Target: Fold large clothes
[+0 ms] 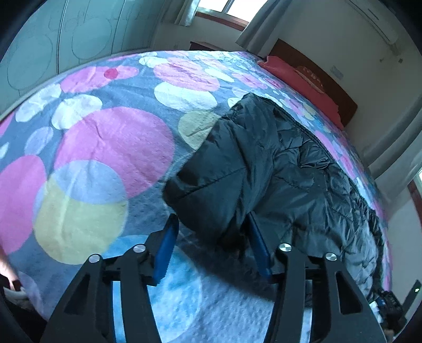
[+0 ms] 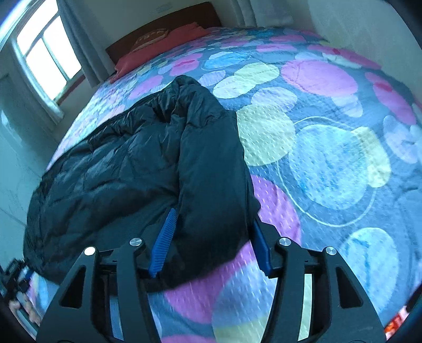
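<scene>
the black padded jacket (image 1: 277,168) lies on the bedspread (image 1: 110,147) with its coloured circles, near the bed's edge. its long axis runs from just ahead of both grippers away toward the headboard (image 2: 158,23) and the red pillow (image 1: 298,76). a sleeve is folded over the body and lies along the same axis, its cuff end pointing back at the fingers.

left gripper (image 1: 213,248): jaws apart, blue pads not pressing on cloth. the sleeve's near end sits between and just beyond the fingertips, toward the right-hand pad. nothing is held.

right gripper (image 2: 211,237): jaws apart. the sleeve's near end (image 2: 211,211) lies between the pads and fills most of the gap; the pads do not appear to clamp it, though contact at the right pad cannot be ruled out.

judgement: both hands are about equally near the jacket's near end, the right more squarely over the sleeve. a further fold would likely run along the long axis, carrying the near end toward the headboard.
</scene>
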### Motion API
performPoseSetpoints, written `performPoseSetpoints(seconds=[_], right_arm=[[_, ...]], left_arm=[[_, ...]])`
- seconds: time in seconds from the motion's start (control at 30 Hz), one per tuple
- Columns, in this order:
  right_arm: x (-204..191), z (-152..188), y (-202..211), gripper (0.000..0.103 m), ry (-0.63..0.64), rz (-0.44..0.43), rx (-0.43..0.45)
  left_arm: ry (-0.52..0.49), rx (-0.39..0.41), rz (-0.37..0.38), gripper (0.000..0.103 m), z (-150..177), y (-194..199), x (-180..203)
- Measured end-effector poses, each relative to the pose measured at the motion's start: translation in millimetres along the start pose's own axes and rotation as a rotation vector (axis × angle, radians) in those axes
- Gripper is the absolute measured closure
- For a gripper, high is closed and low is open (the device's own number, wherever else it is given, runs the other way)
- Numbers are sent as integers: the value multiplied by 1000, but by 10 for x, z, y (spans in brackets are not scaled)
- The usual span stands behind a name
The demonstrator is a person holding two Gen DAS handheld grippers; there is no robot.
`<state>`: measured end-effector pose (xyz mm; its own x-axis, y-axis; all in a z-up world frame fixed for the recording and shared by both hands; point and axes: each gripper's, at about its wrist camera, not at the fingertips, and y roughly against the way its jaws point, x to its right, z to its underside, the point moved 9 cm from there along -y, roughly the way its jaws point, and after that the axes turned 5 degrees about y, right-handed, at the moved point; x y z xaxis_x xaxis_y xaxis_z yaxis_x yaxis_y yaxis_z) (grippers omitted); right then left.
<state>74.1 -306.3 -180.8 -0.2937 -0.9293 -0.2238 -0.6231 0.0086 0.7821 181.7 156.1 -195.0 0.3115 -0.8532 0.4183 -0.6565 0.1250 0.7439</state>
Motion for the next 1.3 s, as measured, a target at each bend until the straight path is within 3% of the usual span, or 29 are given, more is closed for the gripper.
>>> performPoseSetpoints(seconds=[0.13, 0.3, 0.47, 0.63, 0.7, 0.8, 0.9, 1.3], right_arm=[[-162, 96, 208, 48, 87, 42, -17], [-588, 153, 354, 49, 224, 25, -17], [-1172, -13, 165, 49, 307, -45, -1], [-1770, -343, -77, 49, 367, -50, 42], [-1948, -429, -218, 49, 405, -10, 63], [-2017, -462, -480, 49, 410, 54, 46], [-1960, -356, -778, 49, 425, 141, 0], [-1896, -209, -921, 48, 416, 151, 40]], left_arm=[[-3, 2, 2, 48, -9, 90, -68], [-27, 16, -6, 48, -18, 214, -79], [-22, 44, -9, 48, -77, 298, -92], [-6, 75, -13, 48, -190, 385, -123], [-2, 75, -15, 48, -232, 374, -126], [6, 80, -13, 47, -311, 340, -111], [2, 91, -13, 37, -383, 294, -65], [0, -4, 45, 31, -591, -302, 169]])
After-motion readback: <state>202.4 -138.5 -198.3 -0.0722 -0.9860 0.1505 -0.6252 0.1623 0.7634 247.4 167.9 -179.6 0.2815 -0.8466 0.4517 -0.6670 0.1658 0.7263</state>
